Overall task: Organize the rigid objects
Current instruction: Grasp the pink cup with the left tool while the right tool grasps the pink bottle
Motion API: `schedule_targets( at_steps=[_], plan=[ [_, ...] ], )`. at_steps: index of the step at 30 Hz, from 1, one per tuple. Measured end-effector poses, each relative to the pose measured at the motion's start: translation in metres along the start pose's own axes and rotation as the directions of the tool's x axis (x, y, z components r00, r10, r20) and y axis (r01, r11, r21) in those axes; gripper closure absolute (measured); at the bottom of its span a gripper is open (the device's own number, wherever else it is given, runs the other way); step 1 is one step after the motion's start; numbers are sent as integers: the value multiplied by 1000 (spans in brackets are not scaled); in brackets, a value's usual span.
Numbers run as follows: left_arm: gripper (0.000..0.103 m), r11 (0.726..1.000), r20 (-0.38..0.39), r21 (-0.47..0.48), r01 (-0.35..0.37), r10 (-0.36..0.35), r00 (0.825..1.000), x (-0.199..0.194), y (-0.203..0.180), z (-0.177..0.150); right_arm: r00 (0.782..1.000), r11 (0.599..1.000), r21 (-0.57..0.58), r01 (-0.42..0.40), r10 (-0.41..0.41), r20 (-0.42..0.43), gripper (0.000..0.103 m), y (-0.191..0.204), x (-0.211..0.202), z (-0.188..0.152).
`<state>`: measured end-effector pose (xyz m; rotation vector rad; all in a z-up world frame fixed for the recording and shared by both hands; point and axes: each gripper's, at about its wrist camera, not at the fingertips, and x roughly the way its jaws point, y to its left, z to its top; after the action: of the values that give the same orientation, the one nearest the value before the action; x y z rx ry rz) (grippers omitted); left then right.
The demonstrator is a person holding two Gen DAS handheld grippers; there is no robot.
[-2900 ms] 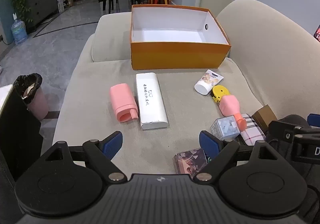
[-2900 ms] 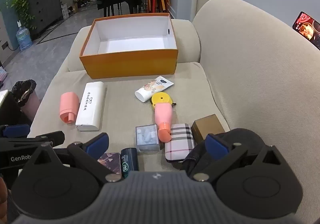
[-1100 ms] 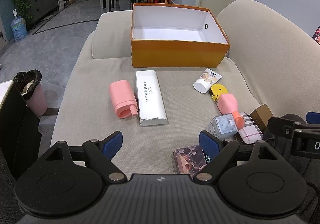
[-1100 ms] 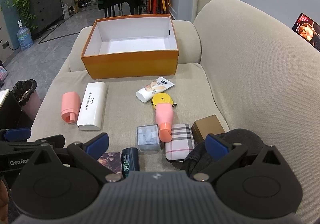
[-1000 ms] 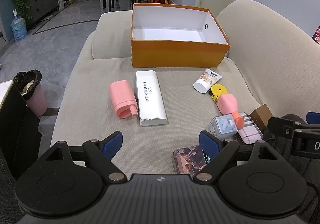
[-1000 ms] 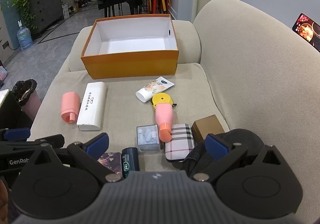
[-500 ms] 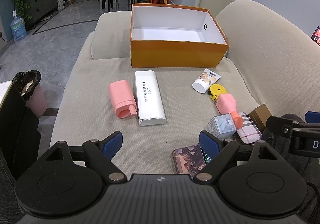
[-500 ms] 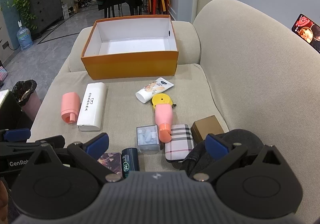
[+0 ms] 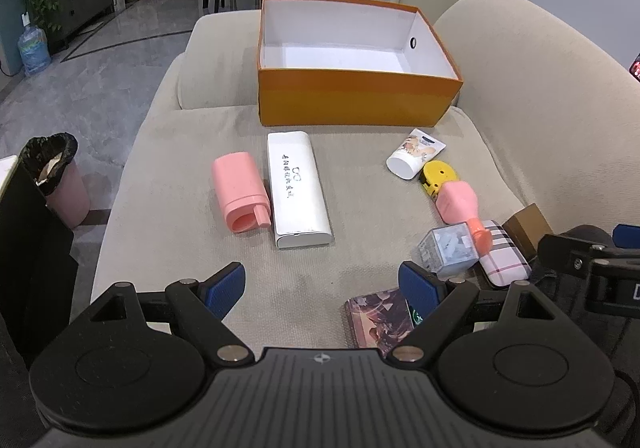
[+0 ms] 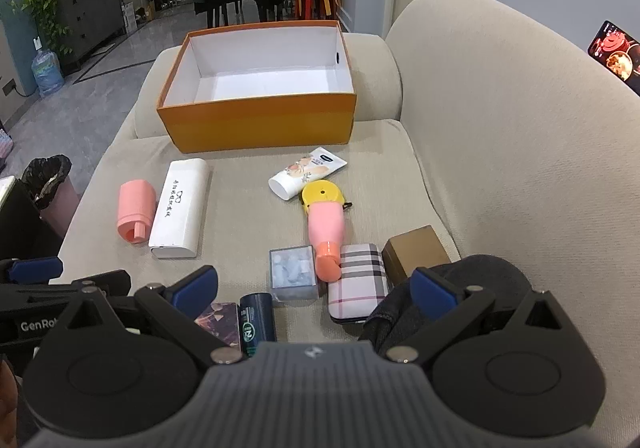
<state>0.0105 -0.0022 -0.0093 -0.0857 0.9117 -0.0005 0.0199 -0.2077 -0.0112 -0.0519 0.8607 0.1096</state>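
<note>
An open orange box (image 9: 352,100) (image 10: 260,124) with an empty white inside stands at the far end of the sofa seat. In front of it lie a white case (image 9: 298,190) (image 10: 180,208), a pink cylinder (image 9: 240,190) (image 10: 136,210), a white tube (image 9: 414,154) (image 10: 306,172), a yellow disc (image 10: 322,194), a pink bottle (image 10: 328,232), a clear cube (image 10: 292,272), a plaid case (image 10: 358,282), a brown box (image 10: 416,252), a dark can (image 10: 256,322) and a printed box (image 9: 380,314). My left gripper (image 9: 322,286) and right gripper (image 10: 314,286) are open and empty, above the near objects.
The beige sofa back (image 10: 500,128) rises on the right and an armrest (image 9: 216,60) lies behind the box. A dark cloth (image 10: 472,280) lies at the near right. A pink bin with a black bag (image 9: 56,176) stands on the floor at the left.
Both grippers have drifted very slightly; the objects have not moved and both grippers stay open.
</note>
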Motion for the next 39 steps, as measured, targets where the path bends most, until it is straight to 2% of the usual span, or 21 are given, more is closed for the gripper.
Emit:
schedule_targets(
  at_steps=[14,23,39],
  plan=[
    [2,997,-58,-68,-29,25,998,51,34,16,997,1000,8,27,-27,-66,2,-7,47,8],
    [2,986,-30,-140,-91,87,996,87,61,37,998,999,-42,-10,7,-55,2,-3,76,20],
    [2,971,-36,-217,-98,93,995,136,84,54,992,998,-46,-34,29,-119,3,-18,155,48]
  ],
)
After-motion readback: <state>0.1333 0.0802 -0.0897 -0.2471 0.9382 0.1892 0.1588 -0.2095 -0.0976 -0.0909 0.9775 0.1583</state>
